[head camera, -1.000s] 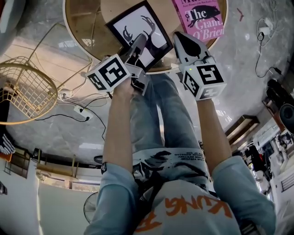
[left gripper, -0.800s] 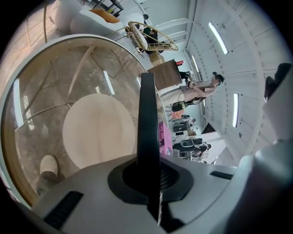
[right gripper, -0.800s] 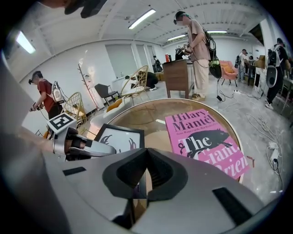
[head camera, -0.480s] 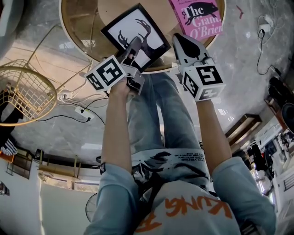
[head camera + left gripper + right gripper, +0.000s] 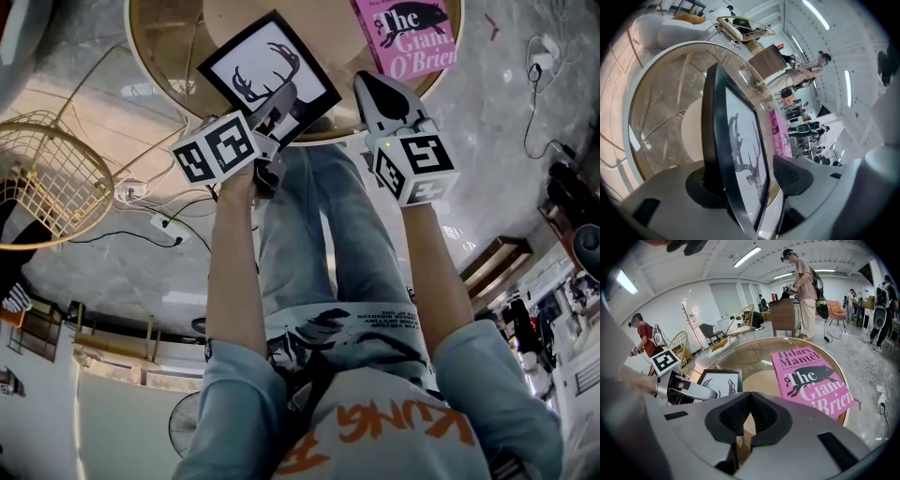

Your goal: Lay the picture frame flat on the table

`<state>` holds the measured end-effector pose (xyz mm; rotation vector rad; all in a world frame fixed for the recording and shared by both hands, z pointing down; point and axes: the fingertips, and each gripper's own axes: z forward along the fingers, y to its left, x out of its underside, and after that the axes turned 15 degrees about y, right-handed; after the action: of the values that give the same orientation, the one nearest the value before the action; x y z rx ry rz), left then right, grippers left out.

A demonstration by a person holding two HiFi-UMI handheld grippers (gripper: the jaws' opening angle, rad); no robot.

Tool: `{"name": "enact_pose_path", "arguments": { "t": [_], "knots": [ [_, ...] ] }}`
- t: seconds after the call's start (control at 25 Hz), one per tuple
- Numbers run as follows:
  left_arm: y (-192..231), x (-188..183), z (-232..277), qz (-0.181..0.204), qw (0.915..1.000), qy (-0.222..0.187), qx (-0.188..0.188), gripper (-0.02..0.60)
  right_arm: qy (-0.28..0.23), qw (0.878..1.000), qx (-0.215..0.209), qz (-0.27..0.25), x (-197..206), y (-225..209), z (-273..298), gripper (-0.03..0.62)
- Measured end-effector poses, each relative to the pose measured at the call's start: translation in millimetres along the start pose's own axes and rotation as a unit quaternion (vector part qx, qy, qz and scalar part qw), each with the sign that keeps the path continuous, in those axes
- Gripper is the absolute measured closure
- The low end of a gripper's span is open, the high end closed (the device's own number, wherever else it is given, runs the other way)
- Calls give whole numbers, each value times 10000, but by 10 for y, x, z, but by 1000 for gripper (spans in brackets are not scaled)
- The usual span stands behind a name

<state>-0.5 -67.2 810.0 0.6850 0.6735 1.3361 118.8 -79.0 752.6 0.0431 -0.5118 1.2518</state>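
The black picture frame with a white antler print lies on the round glass table, near its front rim. My left gripper reaches over the frame's near corner. In the left gripper view the frame stands edge-on between the jaws of the left gripper. Those jaws have just been opening, and the right pad stands clear of the glass. My right gripper hovers at the table's edge to the right, shut with nothing in it. From there the frame shows to the left.
A pink book lies on the table to the right of the frame. A gold wire chair and a power strip with cables are on the floor at the left. A person stands beyond the table.
The left gripper and the frame shifted left across the table. The left jaws, shut on the frame's corner before, now stand apart. The right gripper has not moved.
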Motion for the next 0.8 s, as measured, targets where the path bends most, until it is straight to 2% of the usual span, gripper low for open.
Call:
{"name": "enact_pose_path", "arguments": {
  "t": [0.08,0.2,0.36,0.44,0.64,0.8],
  "knots": [
    [0,22,-35,204,9991,112,-358,261,-4,10000,-22,-17,3,18,-5,597],
    [40,26,-99,406,9942,174,-980,252,1,10000,-56,-74,-6,44,-3,597],
    [162,47,-208,685,9768,214,-2016,252,12,9999,-88,-133,-17,44,-5,597],
    [203,67,-245,766,9681,254,-2374,248,11,9998,-100,-181,-30,32,-4,597],
    [257,141,-349,733,9587,273,-2736,247,63,9995,-112,-301,-34,24,-32,597],
    [244,123,-497,408,9612,-116,-2726,265,123,9984,-112,-532,-56,62,-20,597]
  ]
}}
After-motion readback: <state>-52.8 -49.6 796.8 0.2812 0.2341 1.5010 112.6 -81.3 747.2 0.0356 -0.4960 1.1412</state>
